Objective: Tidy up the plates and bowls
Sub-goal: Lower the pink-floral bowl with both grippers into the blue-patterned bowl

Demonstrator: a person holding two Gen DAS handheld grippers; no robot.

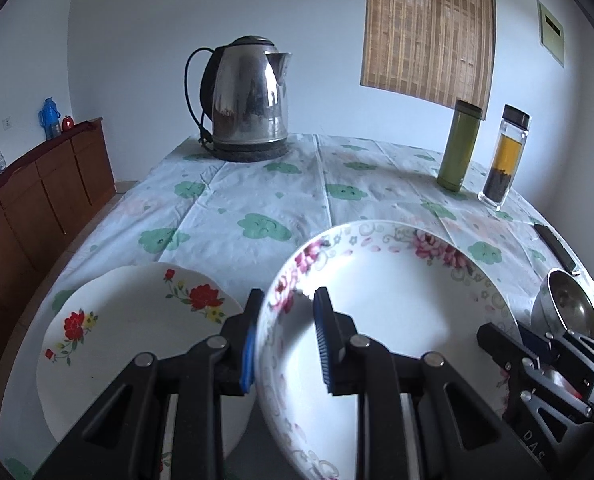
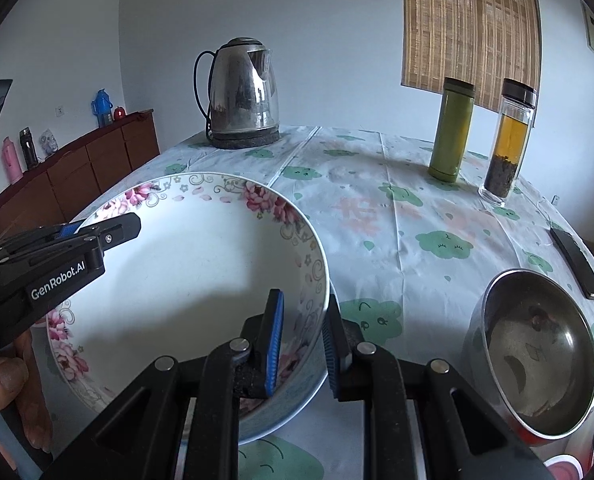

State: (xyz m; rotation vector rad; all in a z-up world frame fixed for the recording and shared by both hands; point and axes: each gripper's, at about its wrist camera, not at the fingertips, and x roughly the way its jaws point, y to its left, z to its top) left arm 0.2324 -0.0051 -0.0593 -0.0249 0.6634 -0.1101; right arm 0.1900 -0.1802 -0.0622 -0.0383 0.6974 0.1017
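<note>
Left wrist view. We see the left gripper (image 1: 287, 312) rising from the bottom edge, tilted downward, its blue-padded jaws pinching the near left rim of the large white ceramic bowl with pink floral border (image 1: 397, 304), one finger (image 1: 249, 340) outside and one inside the wall. At lower right the right gripper (image 1: 509, 346) meets the opposite rim of that bowl. At lower left, just beside the bowl, lies a white scalloped plate with red flowers (image 1: 137, 332). A small shiny steel bowl (image 1: 569, 308) sits at the right edge. The surface is a table under a white cloth printed with green clouds (image 1: 237, 200); a stainless electric kettle (image 1: 249, 96) stands at the far side, a green cylindrical flask (image 1: 457, 146) and a clear tea bottle with black cap (image 1: 505, 156) at upper right, a dark flat phone (image 1: 557, 248) at right. A brown wooden sideboard (image 1: 45, 196) lines the left wall; a bamboo blind (image 1: 429, 28) hangs at upper right.

Right wrist view. We see the right gripper (image 2: 303, 340) at bottom centre, jaws pressed onto the near right rim of the floral bowl (image 2: 185, 272), which fills the centre left. The left gripper (image 2: 109, 230) clamps the far left rim; a hand (image 2: 13, 392) shows at lower left. The steel bowl (image 2: 537, 352) rests at lower right.
</note>
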